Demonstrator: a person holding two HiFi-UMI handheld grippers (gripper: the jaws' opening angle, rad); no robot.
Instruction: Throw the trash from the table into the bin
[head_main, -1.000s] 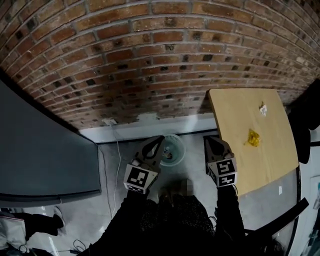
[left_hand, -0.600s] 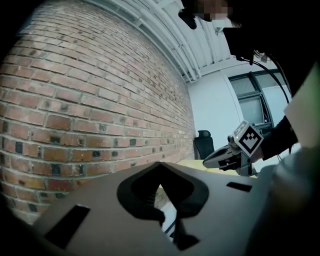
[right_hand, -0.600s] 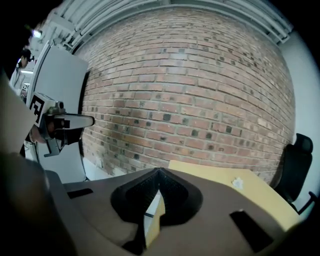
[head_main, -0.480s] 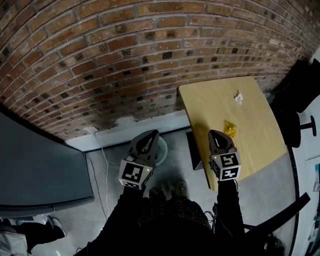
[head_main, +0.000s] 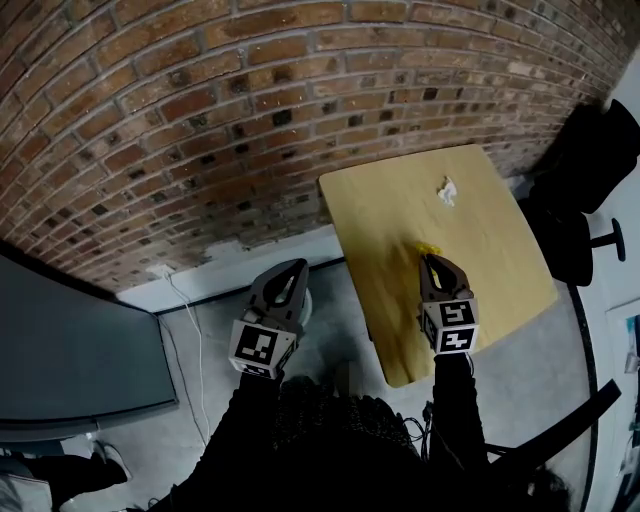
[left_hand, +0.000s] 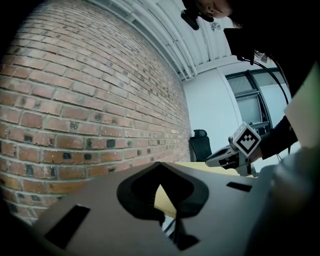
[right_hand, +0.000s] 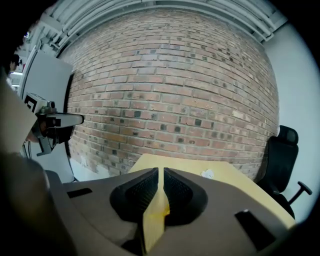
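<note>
Yellow scrap (head_main: 428, 248): lies on the bench (head_main: 390, 215), towards the middle, right at the tip of the right tongs (head_main: 433, 262). Cannot tell whether tip and scrap touch.

White crumpled scrap (head_main: 446, 188): on the same bench, nearer the brick wall (head_main: 250, 120), well apart from both tongs.

Right tongs: clenched, with only a hairline slit between the ribbed pads in the right gripper view (right_hand: 161, 171). Nothing is gripped. Through the slit shows bench surface, with a brighter yellow patch low down.

Left tongs (head_main: 296, 266): tips together and empty, per the left gripper view (left_hand: 160, 164). They hang over the floor, just off the bench's left edge.

Bin (head_main: 304, 298): only a pale sliver shows beside the left tongs, on the floor at the foot of the wall. Contents not visible.

Versus one second ago:
- The right tongs were off the near corner of the bench, well apart from the yellow scrap. They now sit over the bench at the scrap.
- The bin was in open view between the two tongs, with dark bits inside. The left tongs now cover it.
- Both scraps lie in the same places on the bench.
- Both tongs were clenched then as well.

Surroundings: black office chair (head_main: 590, 170) past the bench's far side.
</note>
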